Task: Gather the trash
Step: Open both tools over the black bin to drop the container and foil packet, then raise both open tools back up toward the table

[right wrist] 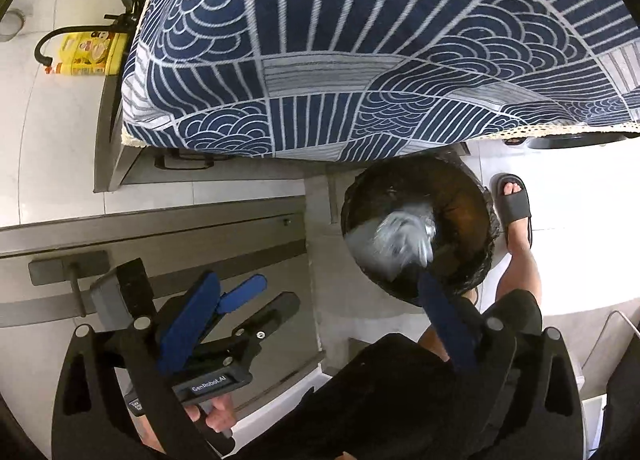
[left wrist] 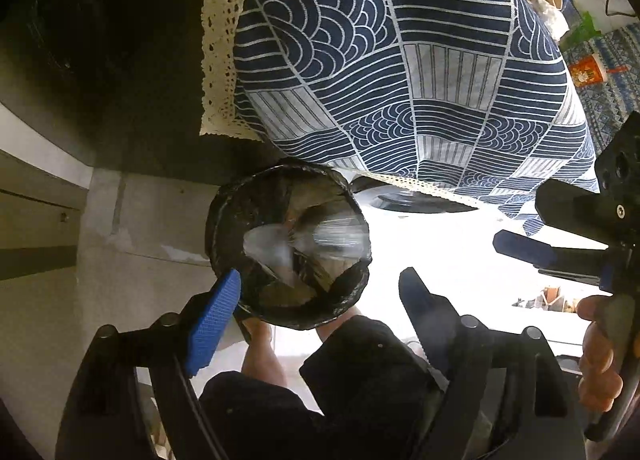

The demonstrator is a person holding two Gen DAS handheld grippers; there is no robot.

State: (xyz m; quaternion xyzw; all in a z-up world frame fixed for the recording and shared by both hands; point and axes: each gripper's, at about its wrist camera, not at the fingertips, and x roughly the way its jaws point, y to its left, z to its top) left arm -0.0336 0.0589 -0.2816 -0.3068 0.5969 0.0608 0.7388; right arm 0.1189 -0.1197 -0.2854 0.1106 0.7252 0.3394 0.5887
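Observation:
A round bin with a black liner stands on the floor by the table's corner. A clear, crumpled plastic piece, blurred, sits in its mouth; neither gripper touches it. My left gripper hangs over the bin's near rim, open, nothing between its blue pads. The right gripper shows at the right edge, jaws apart. In the right wrist view the bin and the plastic piece lie ahead on the right. My right gripper is wide open and empty, one finger over the rim. The left gripper is at lower left.
A table under a navy and white patterned cloth overhangs the bin. A person's foot in a black slide stands beside the bin. A yellow bag lies on the floor past the table. A grey door track runs left.

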